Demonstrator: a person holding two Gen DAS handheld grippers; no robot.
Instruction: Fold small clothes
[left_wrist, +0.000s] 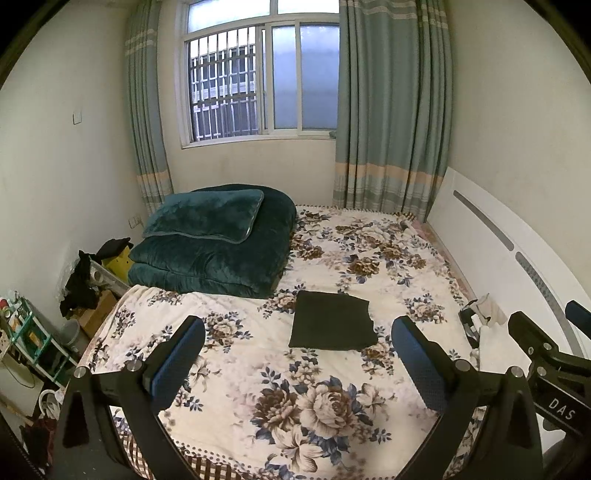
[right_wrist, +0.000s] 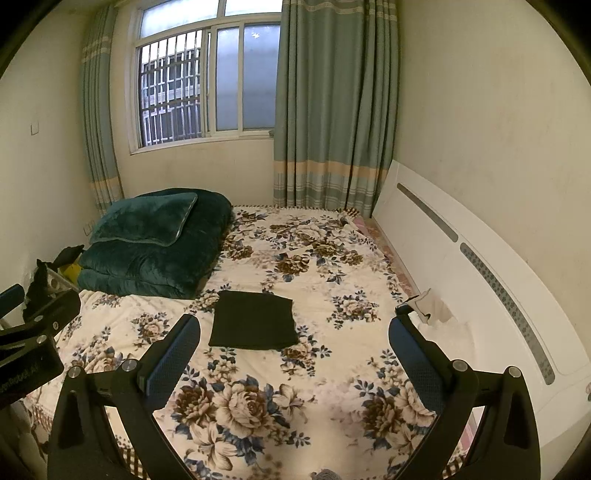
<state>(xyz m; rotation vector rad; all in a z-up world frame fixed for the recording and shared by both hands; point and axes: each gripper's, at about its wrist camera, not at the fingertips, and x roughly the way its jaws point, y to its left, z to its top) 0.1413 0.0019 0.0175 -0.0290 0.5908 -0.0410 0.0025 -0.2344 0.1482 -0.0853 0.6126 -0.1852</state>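
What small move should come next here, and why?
Probably reach the right gripper toward the light garment by the headboard. The dark cloth already lies folded flat on the bed, and both grippers, including the left gripper, are open and empty.

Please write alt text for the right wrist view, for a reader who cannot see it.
A dark folded garment lies flat on a floral bedspread, beyond the open, empty right gripper. A folded green quilt sits behind it, under a barred window.
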